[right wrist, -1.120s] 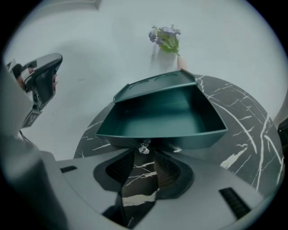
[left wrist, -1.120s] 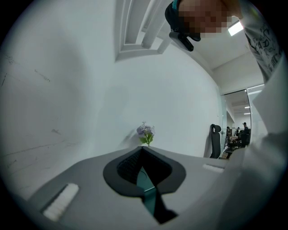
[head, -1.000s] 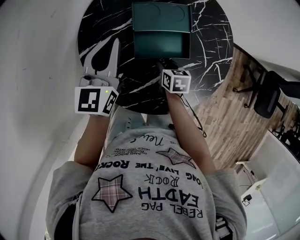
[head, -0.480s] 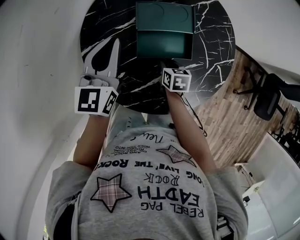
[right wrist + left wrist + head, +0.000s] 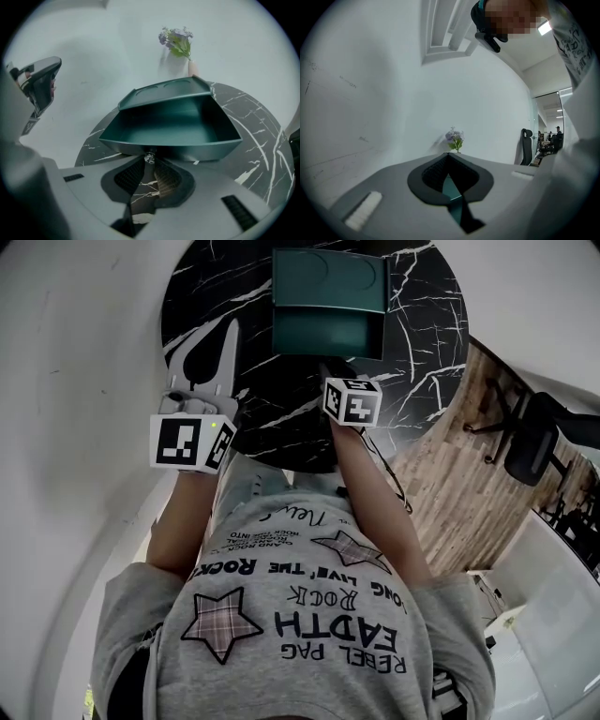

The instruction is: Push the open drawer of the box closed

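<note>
Gripping the small metal knob (image 5: pixel 150 157) of the open dark-green plastic drawer (image 5: pixel 173 126), the right claw (image 5: pixel 149 162), its jaws just now closing in, is pointing straight at the green box (image 5: pixel 164 91) beyond; the shut, empty left claw (image 5: pixel 449 157) is hovering farther off.

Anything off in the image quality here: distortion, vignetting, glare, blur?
Head view: strong fisheye bend, table rim curved, sharp, no glare. Left gripper view: dark round vignette, flat bright wall, ceiling light blown out. Right gripper view: same vignette; drawer sharp, as is the knob that the right gripper jaws have just been closing on.
</note>
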Tool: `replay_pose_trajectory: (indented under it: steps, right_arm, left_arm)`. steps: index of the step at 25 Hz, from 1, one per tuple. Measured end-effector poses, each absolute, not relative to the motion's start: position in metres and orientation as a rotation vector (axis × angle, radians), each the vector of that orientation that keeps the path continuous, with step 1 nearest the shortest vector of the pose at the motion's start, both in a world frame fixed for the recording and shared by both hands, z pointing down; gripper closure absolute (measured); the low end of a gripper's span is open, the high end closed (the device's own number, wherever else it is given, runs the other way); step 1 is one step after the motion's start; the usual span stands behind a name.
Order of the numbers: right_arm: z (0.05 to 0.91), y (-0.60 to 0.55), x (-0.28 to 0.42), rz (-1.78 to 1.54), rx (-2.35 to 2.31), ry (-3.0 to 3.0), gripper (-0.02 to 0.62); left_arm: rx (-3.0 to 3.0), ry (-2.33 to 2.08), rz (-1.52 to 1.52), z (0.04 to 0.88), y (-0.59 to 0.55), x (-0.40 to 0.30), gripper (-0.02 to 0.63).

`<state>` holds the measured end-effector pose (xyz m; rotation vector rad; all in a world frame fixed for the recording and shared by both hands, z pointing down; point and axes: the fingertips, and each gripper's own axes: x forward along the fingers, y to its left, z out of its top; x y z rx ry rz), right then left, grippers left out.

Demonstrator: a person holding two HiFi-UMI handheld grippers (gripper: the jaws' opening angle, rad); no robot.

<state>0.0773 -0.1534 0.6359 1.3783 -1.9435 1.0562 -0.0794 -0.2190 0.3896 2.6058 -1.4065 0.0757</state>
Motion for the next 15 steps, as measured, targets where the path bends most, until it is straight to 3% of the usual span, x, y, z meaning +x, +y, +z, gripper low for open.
replay_pose_trajectory:
  steps: [15]
  right_arm:
    - [0.636, -0.183, 0.082, 1.06, 1.387, -1.952, 0.518]
  left_arm:
    - [2.58, -1.478, 0.081, 0.385, -0.23, -0.092, 0.6]
